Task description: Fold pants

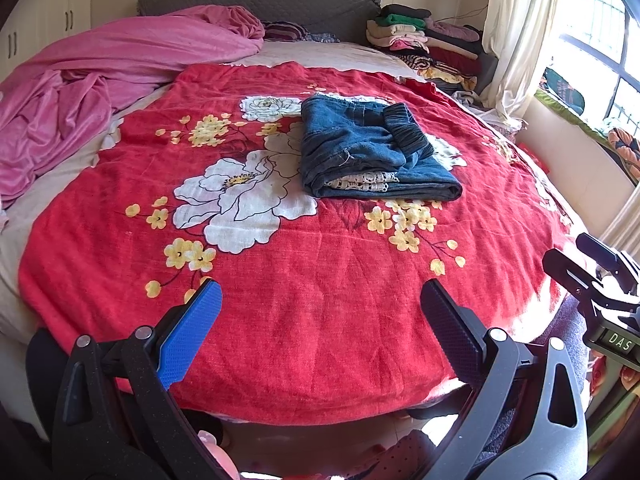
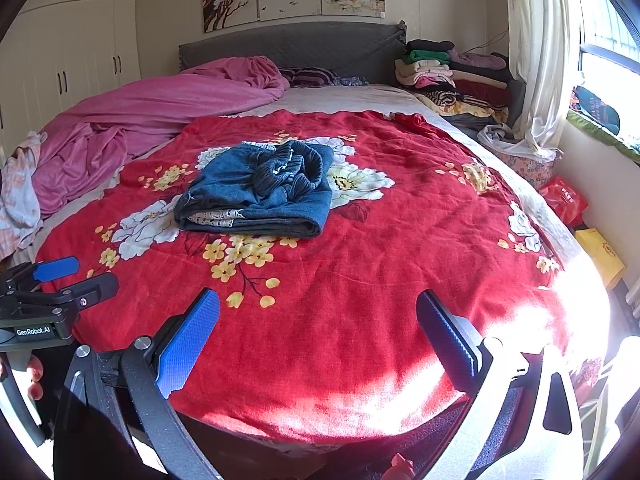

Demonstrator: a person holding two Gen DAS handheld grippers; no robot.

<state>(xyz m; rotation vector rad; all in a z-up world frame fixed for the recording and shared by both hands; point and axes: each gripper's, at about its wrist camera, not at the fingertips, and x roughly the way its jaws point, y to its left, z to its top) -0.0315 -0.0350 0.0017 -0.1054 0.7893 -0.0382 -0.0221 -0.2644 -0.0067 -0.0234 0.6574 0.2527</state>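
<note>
Blue denim pants (image 1: 372, 148) lie folded into a compact bundle on a red floral blanket (image 1: 320, 300), with the ribbed waistband on top and white lace showing at the near fold. The right wrist view shows the same pants (image 2: 260, 196) left of centre on the red floral blanket (image 2: 360, 280). My left gripper (image 1: 320, 304) hovers open over the blanket's near edge, well short of the pants, with nothing between its fingers. My right gripper (image 2: 318, 316) is open too, empty, at the near edge. The right gripper's body (image 1: 600, 284) shows at the right edge of the left wrist view.
A crumpled pink quilt (image 1: 100, 80) covers the bed's left side. Stacked folded clothes (image 1: 424, 40) sit at the far right by the grey headboard (image 2: 292, 48). A curtain (image 2: 540, 60) and window are on the right. A red bag (image 2: 564, 200) lies on the floor beside the bed.
</note>
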